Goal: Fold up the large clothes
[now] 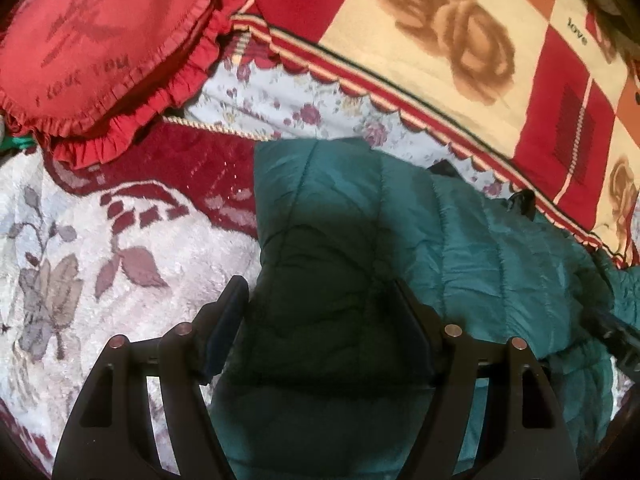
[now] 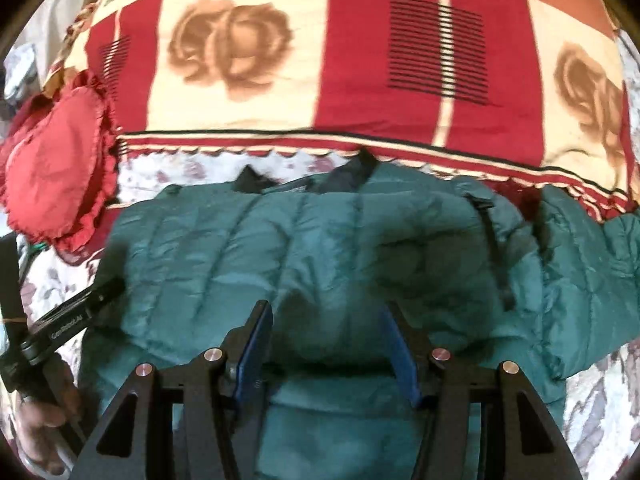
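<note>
Jacket: we see a teal quilted jacket (image 2: 320, 248) spread flat across the bed, its dark collar (image 2: 352, 170) at the far edge, toward the patterned quilt.
Jacket, left wrist view: the same jacket (image 1: 400, 240) runs from between our fingers out to the right; one puffy panel edge rises near the middle of the frame.
Left gripper: the left gripper (image 1: 320, 320) stands wide apart above the jacket, with fabric visible between the fingers; we cannot tell whether the pads touch it.
Right gripper: the right gripper (image 2: 326, 340) is also spread wide over the jacket's lower middle, gripping nothing.
Blanket: a white and maroon floral blanket (image 1: 100, 240) lies under the jacket.
Quilt: a red and cream rose-print quilt (image 2: 320, 60) is bunched along the jacket's far side, just beside the collar.
Cushion: a red ruffled heart cushion (image 1: 100, 52) rests at far left, near the jacket's shoulder.
Obstruction: the left tool's black body (image 2: 76, 320) overlaps the jacket's left edge in the right wrist view.
</note>
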A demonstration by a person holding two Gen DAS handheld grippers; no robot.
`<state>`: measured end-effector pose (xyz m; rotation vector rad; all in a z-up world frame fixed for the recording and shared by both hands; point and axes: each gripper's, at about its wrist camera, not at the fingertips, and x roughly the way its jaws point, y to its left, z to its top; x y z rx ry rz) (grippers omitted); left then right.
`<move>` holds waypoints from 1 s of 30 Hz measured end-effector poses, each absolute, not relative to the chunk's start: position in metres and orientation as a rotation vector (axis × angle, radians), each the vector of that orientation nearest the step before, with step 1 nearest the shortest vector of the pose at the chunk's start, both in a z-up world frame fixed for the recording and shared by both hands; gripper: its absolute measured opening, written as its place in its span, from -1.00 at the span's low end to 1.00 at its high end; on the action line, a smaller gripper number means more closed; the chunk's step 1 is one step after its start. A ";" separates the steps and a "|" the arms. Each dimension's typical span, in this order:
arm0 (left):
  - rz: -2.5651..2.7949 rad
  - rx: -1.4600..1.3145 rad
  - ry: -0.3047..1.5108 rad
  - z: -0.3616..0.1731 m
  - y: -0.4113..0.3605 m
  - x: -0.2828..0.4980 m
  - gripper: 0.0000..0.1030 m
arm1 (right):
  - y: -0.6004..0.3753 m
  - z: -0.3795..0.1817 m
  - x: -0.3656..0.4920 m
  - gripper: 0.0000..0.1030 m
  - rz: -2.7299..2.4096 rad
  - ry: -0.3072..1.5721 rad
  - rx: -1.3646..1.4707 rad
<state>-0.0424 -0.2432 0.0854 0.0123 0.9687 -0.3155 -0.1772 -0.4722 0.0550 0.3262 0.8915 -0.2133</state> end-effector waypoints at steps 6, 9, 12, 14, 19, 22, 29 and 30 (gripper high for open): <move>-0.348 0.036 0.921 0.096 -0.256 -0.056 0.40 | -0.465 0.029 -0.168 0.05 -0.230 0.930 0.314; -0.351 0.064 0.934 0.089 -0.265 -0.058 0.40 | -0.463 0.023 -0.167 0.11 -0.237 0.932 0.290; -0.338 0.113 0.923 0.082 -0.272 -0.060 0.40 | -0.462 0.020 -0.166 0.27 -0.252 0.948 0.268; -0.335 0.126 0.916 0.078 -0.273 -0.062 0.41 | -0.465 0.017 -0.166 0.35 -0.258 0.954 0.280; -0.344 0.112 0.919 0.075 -0.271 -0.063 0.42 | -0.467 0.016 -0.167 0.49 -0.270 0.963 0.288; -0.352 0.113 0.918 0.077 -0.269 -0.065 0.42 | -0.467 0.024 -0.175 0.49 -0.286 0.943 0.314; -0.363 0.104 0.926 0.081 -0.263 -0.076 0.42 | -0.464 0.021 -0.191 0.53 -0.290 0.937 0.330; -0.364 0.103 0.927 0.083 -0.262 -0.079 0.42 | -0.464 0.020 -0.191 0.53 -0.286 0.943 0.331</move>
